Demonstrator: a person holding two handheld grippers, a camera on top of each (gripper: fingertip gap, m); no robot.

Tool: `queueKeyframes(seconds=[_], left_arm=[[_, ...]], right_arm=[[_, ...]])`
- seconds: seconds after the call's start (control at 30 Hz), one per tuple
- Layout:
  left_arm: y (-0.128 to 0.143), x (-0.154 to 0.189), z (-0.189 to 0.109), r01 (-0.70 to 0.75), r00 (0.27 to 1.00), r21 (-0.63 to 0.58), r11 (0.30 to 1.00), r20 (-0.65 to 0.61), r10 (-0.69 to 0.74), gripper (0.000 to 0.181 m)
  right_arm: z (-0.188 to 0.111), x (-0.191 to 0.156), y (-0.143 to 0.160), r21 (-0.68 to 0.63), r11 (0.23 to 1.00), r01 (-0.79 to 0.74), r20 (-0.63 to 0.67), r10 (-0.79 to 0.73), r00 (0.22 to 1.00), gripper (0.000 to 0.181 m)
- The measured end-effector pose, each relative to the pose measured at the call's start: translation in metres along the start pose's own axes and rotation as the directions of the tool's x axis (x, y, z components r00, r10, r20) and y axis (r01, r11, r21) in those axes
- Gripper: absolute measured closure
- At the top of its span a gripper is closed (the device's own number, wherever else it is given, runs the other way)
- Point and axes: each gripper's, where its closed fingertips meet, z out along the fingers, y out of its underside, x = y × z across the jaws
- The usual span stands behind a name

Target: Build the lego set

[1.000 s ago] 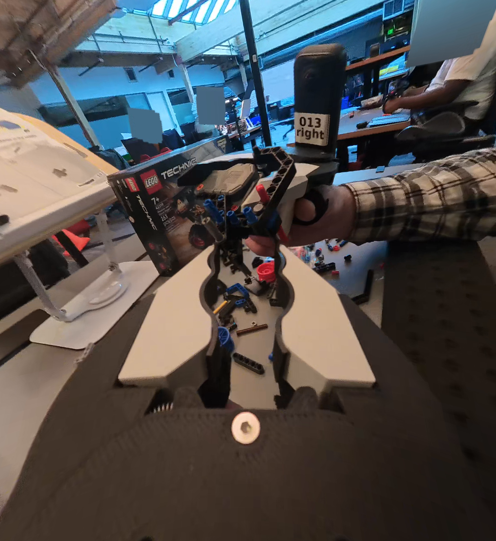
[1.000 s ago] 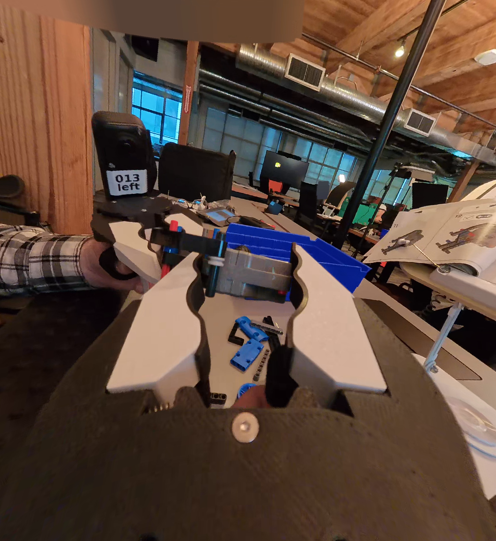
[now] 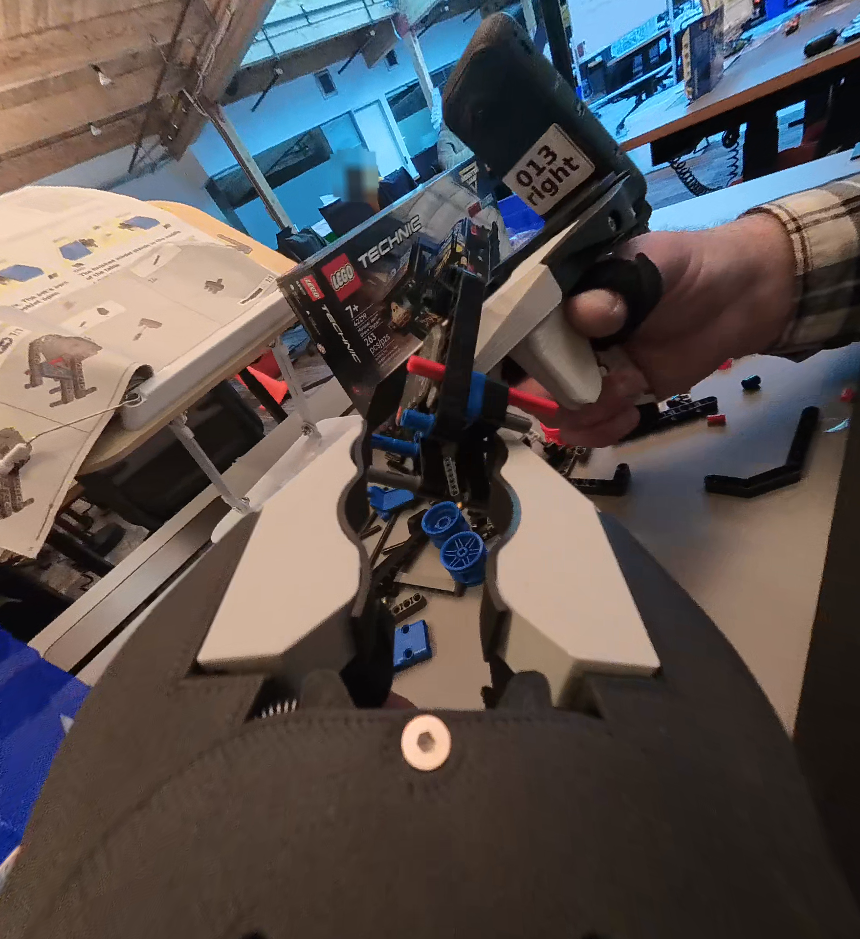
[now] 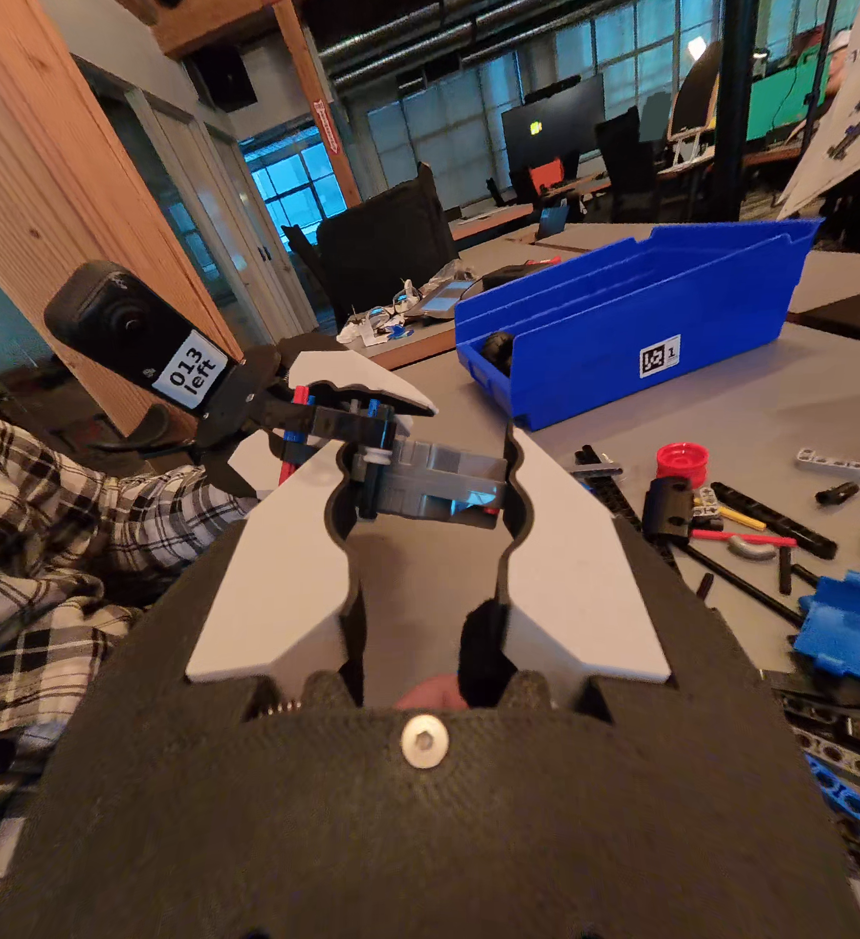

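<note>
A partly built lego assembly is held in the air between both grippers. In the left wrist view it shows as black beams [image 3: 460, 355] with blue pins and a red axle. In the right wrist view its grey block [image 4: 443, 482] shows. My left gripper [image 3: 430, 447] is shut on the black beam end. My right gripper [image 4: 425, 457] is shut on the grey block. The right gripper also shows in the left wrist view [image 3: 473, 289], held by a hand in a plaid sleeve. The left gripper shows in the right wrist view [image 4: 361, 421].
The lego box [image 3: 367, 305] and an open instruction booklet [image 3: 87, 305] on a stand are at the left. A blue bin [image 4: 646, 315] stands on the grey table. Loose parts lie below: blue wheels [image 3: 460, 554], a red wheel [image 4: 681, 460], a blue panel [image 4: 844, 630], black bent beams [image 3: 773, 457]. Left and right tips are no more than a few centimetres apart. From either gripper's tips it is about 20 cm to the red wheel [image 4: 681, 460].
Both grippers have tilted and turned the assembly with them, and both views now look down more at the table. Both grips on the assembly are unchanged.
</note>
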Motion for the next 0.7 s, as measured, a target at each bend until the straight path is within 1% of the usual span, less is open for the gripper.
queueKeyframes(seconds=[0.13,0.27,0.3,0.4,0.43,0.47,0.53,0.63,0.7], left_arm=[[-0.002,-0.001,-0.001,0.056,0.998,0.015,0.998,-0.020,-0.056,0.139],[-0.007,-0.006,-0.003,0.181,0.983,0.063,0.981,-0.052,-0.178,0.140],[-0.008,-0.011,-0.004,0.226,0.974,0.079,0.971,-0.053,-0.222,0.140],[-0.015,-0.023,-0.010,0.378,0.925,0.141,0.915,-0.089,-0.368,0.139],[-0.018,-0.026,-0.011,0.440,0.897,0.169,0.882,-0.117,-0.426,0.139],[-0.023,-0.029,-0.013,0.519,0.854,0.197,0.832,-0.161,-0.495,0.139],[-0.028,-0.037,-0.013,0.671,0.741,0.240,0.702,-0.239,-0.627,0.139],[-0.029,-0.045,-0.009,0.826,0.564,0.246,0.508,-0.340,-0.752,0.139],[-0.028,-0.047,-0.005,0.883,0.469,0.238,0.405,-0.387,-0.794,0.139]], right_arm=[[0.000,0.000,-0.001,0.009,1.000,-0.003,-0.001,0.003,1.000,0.124],[-0.001,-0.004,-0.007,0.040,0.999,0.002,0.019,-0.003,1.000,0.120],[-0.002,-0.004,-0.008,0.043,0.999,0.000,0.020,-0.001,1.000,0.117],[-0.004,-0.002,-0.013,0.074,0.997,-0.001,0.006,0.001,1.000,0.115],[-0.005,-0.001,-0.014,0.073,0.997,0.003,0.002,-0.003,1.000,0.114],[-0.005,0.001,-0.015,0.078,0.997,0.006,-0.010,-0.005,1.000,0.115],[-0.008,0.007,-0.017,0.084,0.996,0.031,-0.048,-0.027,0.999,0.116],[-0.013,0.021,-0.018,0.054,0.986,0.158,-0.172,-0.146,0.974,0.119],[-0.017,0.029,-0.020,0.010,0.963,0.269,-0.260,-0.257,0.931,0.121]])
